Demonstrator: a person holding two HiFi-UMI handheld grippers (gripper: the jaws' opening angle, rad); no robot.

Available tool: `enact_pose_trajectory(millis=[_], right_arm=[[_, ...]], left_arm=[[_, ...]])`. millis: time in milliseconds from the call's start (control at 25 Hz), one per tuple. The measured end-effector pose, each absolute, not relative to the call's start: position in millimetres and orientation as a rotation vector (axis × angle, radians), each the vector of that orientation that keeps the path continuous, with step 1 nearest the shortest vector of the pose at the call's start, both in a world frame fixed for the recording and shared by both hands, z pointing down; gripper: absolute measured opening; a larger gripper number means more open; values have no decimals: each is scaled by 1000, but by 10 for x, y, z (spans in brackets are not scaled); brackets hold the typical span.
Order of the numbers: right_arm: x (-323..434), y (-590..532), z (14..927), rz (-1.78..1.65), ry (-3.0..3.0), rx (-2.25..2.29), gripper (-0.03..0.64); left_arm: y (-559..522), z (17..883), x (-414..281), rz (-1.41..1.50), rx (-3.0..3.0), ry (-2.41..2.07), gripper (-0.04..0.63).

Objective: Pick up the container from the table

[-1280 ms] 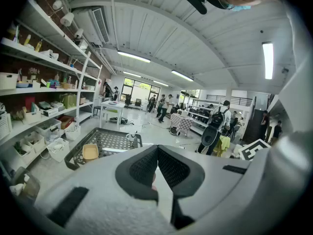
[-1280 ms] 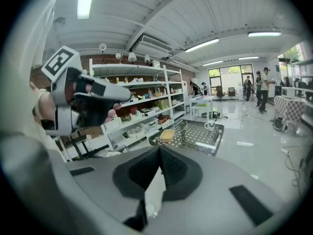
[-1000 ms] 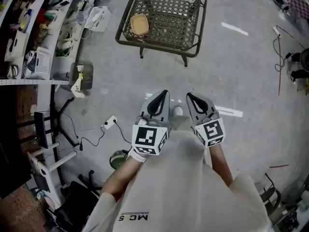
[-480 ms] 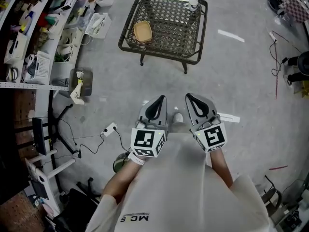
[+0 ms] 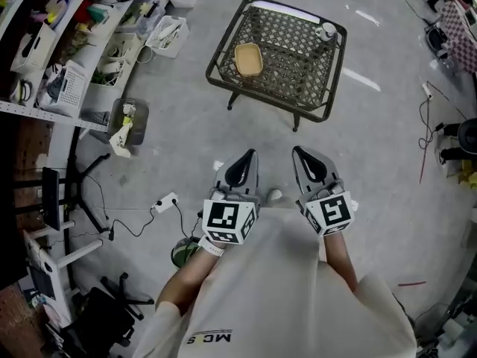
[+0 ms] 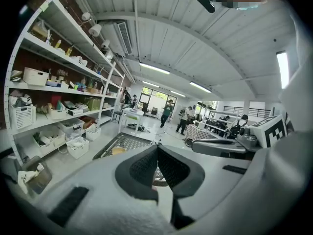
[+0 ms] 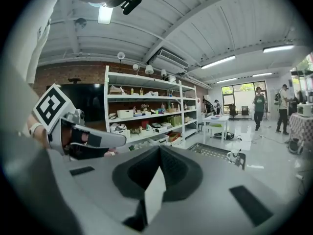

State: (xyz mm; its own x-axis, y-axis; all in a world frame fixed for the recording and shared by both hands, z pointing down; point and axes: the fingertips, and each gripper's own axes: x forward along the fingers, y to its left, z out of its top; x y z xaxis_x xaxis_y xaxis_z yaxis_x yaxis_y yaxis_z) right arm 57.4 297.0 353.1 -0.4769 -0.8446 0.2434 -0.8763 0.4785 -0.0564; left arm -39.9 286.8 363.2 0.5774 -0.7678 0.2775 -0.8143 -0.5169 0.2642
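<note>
**Tan container on the mesh table, both grippers empty**

Tan container lies on the black mesh table, well ahead of you. You hold the left gripper and right gripper side by side, each with its jaws pressed together on nothing.

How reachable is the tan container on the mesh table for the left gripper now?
Probably not yet: the left gripper, jaws together, is held near the person's torso, with open floor between it and the table bearing the container. Nothing blocks the path.
</note>
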Motion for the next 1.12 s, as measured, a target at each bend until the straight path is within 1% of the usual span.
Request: enact_pose_trajectory(millis=[240, 400, 560, 800, 1120], right_arm=[[144, 2599, 3569, 198, -2533, 1424, 17], [-62, 2411, 3558, 215, -2541, 1421, 17], [-89, 2228, 3701, 247, -2520, 1378, 17], [13, 1594, 3811, 244, -2516, 1370, 17], [320, 444, 3896, 257, -2534, 1343, 17]], left_arm=[[2633, 3741, -894, 175, 2421, -1295, 23], [2435, 3830, -1078, 184, 2384, -1303, 23], [2162, 3835, -1043, 179, 2380, -1290, 23], [1529, 3900, -1033, 202, 2374, -1311, 23], [427, 3668, -818, 231, 2398, -1394, 23]])
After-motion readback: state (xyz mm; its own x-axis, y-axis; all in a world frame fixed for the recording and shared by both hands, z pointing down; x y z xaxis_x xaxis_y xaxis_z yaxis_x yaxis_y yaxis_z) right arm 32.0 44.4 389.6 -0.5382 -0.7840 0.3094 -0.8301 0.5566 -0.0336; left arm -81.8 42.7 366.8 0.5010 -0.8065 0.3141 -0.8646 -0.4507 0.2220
